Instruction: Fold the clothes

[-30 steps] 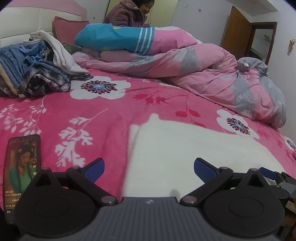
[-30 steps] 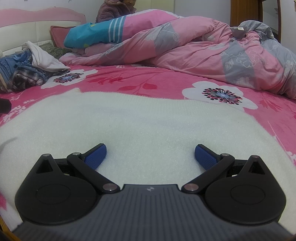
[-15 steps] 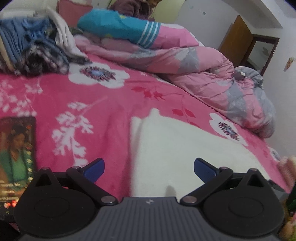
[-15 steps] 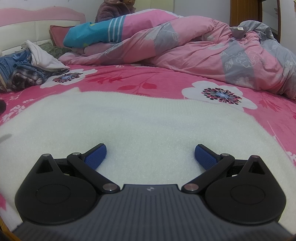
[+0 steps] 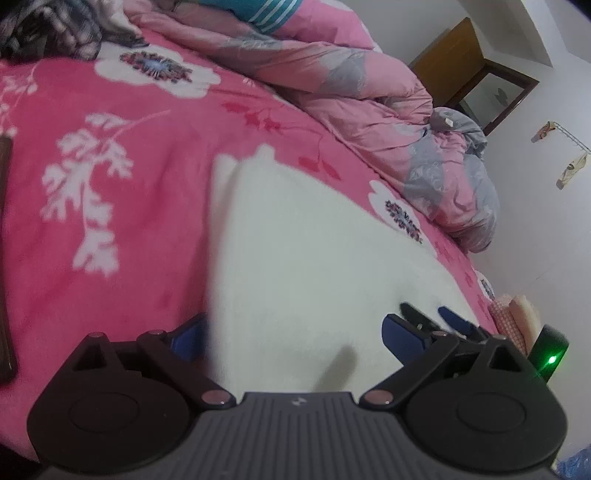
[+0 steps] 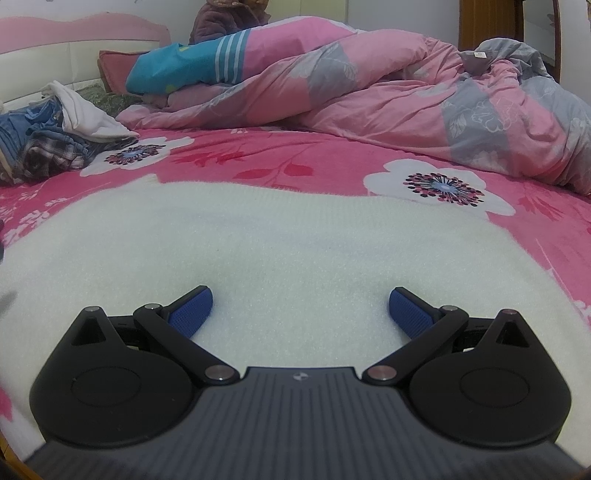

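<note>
A white knitted garment point(image 5: 306, 243) point(image 6: 266, 243) lies flat on the pink flowered bedsheet point(image 5: 122, 155) point(image 6: 258, 162). My left gripper point(image 5: 291, 332) is open, tilted, and hangs low over the garment's left edge. My right gripper point(image 6: 301, 308) is open just above the middle of the garment, with nothing between its blue pads point(image 6: 192, 312). The tips of the right gripper point(image 5: 439, 317) show in the left wrist view over the garment's right part.
A crumpled pink and grey quilt point(image 6: 388, 92) point(image 5: 369, 85) lies across the far side. A pile of unfolded clothes point(image 6: 55, 129) sits at the far left. A phone point(image 5: 5, 258) lies at the sheet's left edge. A person point(image 6: 229, 18) sits behind the quilt.
My left gripper has tilted and swung to the right toward the garment's left edge, so the phone has slid to the view's left border. The right gripper has stayed still.
</note>
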